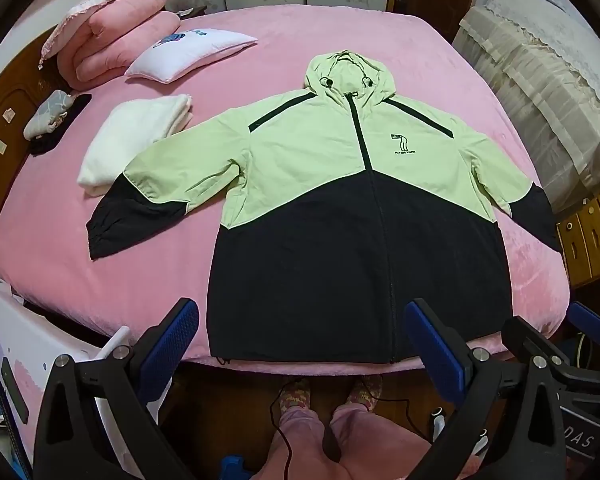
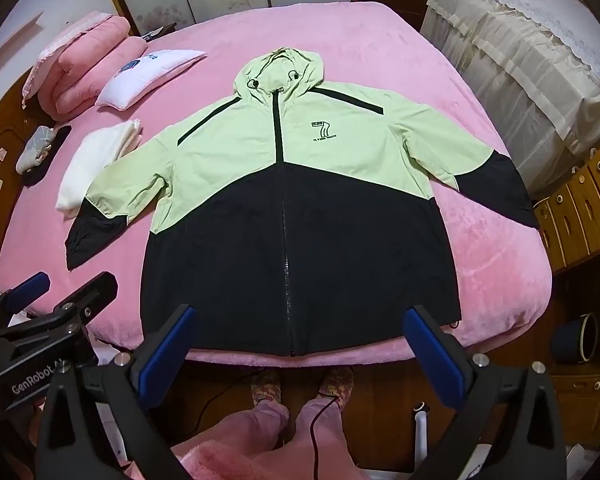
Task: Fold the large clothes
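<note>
A hooded jacket (image 1: 320,184) (image 2: 300,184), pale green above and black below, lies flat and zipped on the pink bed (image 1: 284,40) (image 2: 340,36), hood at the far end, both sleeves spread outward. Its black hem reaches the bed's near edge. My left gripper (image 1: 300,340) hangs open above the hem, nothing between its blue-padded fingers (image 1: 172,340). My right gripper (image 2: 300,344) is open too, over the same hem, empty. The right gripper shows at the right edge of the left wrist view, the left gripper at the left edge of the right wrist view.
A folded white cloth (image 1: 132,140) (image 2: 96,164) lies under the left sleeve's edge. Pink folded quilts (image 1: 116,40), a white pillow (image 1: 188,52) and a small grey pouch (image 1: 48,114) lie at the far left. A covered cabinet (image 1: 540,92) stands right. The person's slippered feet (image 1: 328,396) stand below.
</note>
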Motion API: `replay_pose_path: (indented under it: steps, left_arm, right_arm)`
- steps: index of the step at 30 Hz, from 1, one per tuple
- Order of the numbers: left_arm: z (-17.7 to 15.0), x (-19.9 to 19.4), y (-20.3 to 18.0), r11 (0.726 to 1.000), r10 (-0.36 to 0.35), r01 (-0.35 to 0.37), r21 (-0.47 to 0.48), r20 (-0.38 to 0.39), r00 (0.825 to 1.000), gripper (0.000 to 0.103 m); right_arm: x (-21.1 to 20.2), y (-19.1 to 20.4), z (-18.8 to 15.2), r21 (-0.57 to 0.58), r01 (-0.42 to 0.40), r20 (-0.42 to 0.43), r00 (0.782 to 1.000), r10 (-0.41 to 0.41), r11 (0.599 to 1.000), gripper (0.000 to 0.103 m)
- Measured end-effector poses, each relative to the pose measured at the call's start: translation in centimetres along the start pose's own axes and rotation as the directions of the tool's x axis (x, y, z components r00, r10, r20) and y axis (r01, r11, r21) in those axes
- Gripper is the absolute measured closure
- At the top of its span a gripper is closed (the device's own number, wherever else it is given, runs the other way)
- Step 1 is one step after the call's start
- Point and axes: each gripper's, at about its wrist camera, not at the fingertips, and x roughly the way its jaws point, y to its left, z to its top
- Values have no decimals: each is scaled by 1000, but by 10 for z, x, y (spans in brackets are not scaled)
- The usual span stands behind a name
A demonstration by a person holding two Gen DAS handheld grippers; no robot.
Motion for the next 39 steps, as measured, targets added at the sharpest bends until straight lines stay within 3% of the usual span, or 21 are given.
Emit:
replay_pose_path:
  steps: [23, 33, 39]
  left_arm:
    - [-7, -4, -1, 1000, 21, -21, 2, -2, 1000, 1]
    - [-14, -10, -23, 996, 74, -74, -41, -7, 997, 1]
    - [-28, -10, -24, 992, 50, -51, -115, -10, 999, 1]
  right_arm:
    - [1, -5, 5, -5, -20, -1, 1000, 20, 1000, 0]
    - [5, -28, 15, -35, -68, -20, 998, 67, 997, 0]
    - [5, -37, 15, -72, -108, 1, 994, 108, 992, 0]
